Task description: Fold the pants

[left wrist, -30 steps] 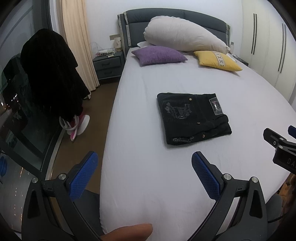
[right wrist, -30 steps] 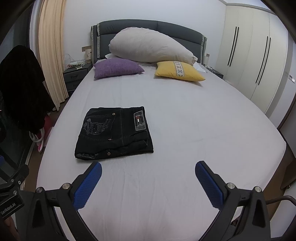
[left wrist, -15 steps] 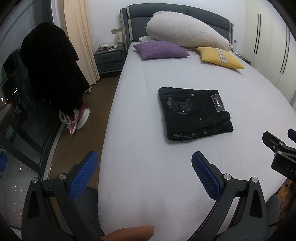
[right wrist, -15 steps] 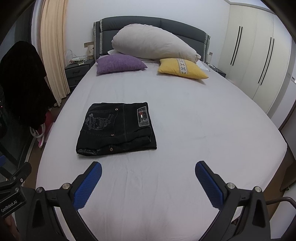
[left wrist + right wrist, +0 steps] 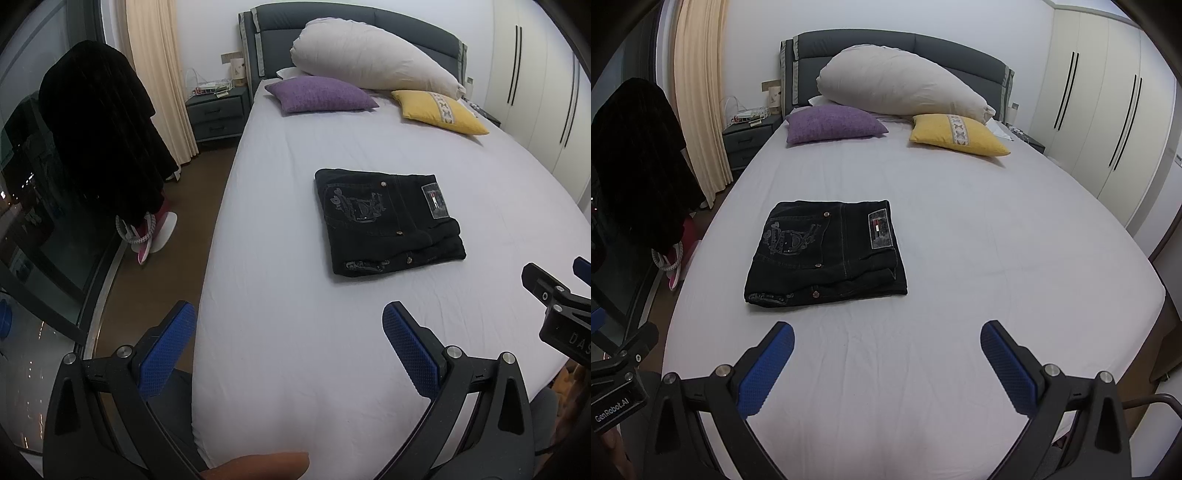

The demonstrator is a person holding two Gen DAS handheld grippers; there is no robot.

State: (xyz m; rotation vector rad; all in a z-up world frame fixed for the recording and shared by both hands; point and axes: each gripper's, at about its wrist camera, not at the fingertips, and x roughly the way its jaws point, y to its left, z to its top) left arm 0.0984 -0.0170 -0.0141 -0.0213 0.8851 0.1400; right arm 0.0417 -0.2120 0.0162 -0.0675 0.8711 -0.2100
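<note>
Both tongs, left (image 5: 288,332) and right (image 5: 886,350), gape empty, seemingly above the bed (image 5: 997,240), folded pants (image 5: 827,254) lying well ahead.

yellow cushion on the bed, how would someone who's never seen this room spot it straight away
Start at the bed with its dark grey headboard. Below it a large off-white pillow lies across two small cushions. The yellow cushion is the one toward the wardrobe side, and unlike the plain purple cushion it has a pale patterned strip down its middle.
</note>
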